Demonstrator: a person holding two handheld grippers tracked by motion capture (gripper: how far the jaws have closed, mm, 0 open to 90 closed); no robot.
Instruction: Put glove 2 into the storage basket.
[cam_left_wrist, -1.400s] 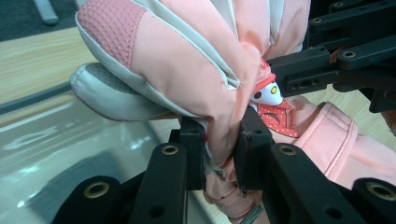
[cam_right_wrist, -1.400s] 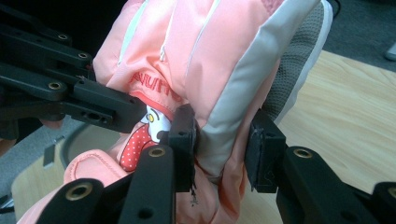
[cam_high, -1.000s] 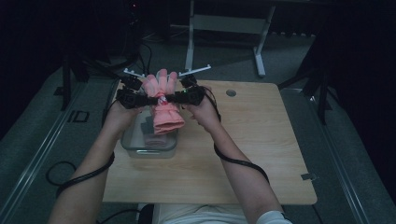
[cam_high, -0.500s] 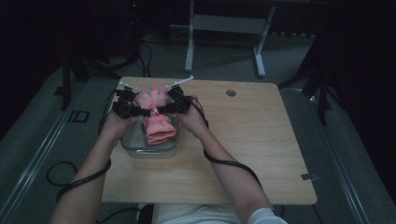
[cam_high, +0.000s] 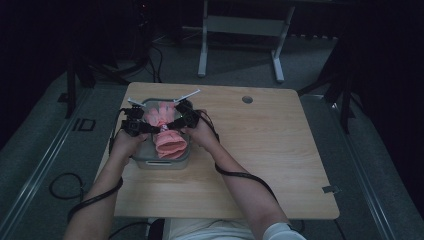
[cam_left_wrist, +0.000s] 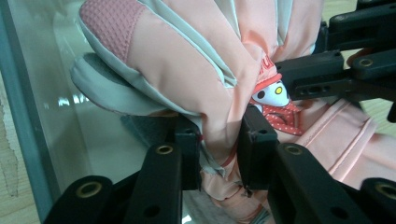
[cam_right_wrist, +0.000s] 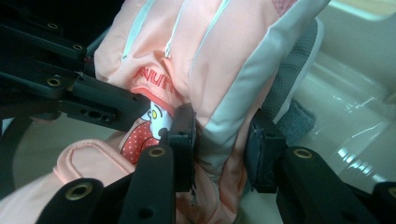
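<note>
1. Looking down from the high view, a padded pink-and-grey winter glove (cam_high: 167, 131) hangs between both tongs, right over a clear rectangular plastic container (cam_high: 162, 161) on the left part of the light wooden table (cam_high: 280, 150). The glove's cuff end droops toward the near side of the container and the finger end points to the far side. The left gripper (cam_high: 141, 125) has it from the left, the right gripper (cam_high: 176, 120) from the right, so the two tongs sit close together with the glove in the middle.

2. Left gripper view: both black pads are pinched on a fold of the pink fabric (cam_left_wrist: 219, 126), so it's closed on the glove, though its jaws have just been easing open a touch. A little cartoon patch with red polka dots (cam_left_wrist: 275, 100) sits just past them, and the right gripper (cam_left_wrist: 336, 70) clamps on from the far side. The container wall (cam_left_wrist: 28, 116) runs down the left.

3. Right gripper view: same deal, pads clamped on the grey-edged side of the glove (cam_right_wrist: 219, 121), with the left gripper (cam_right_wrist: 79, 100) biting in beside the patch and the container's glossy floor (cam_right_wrist: 345, 112) below.
</note>
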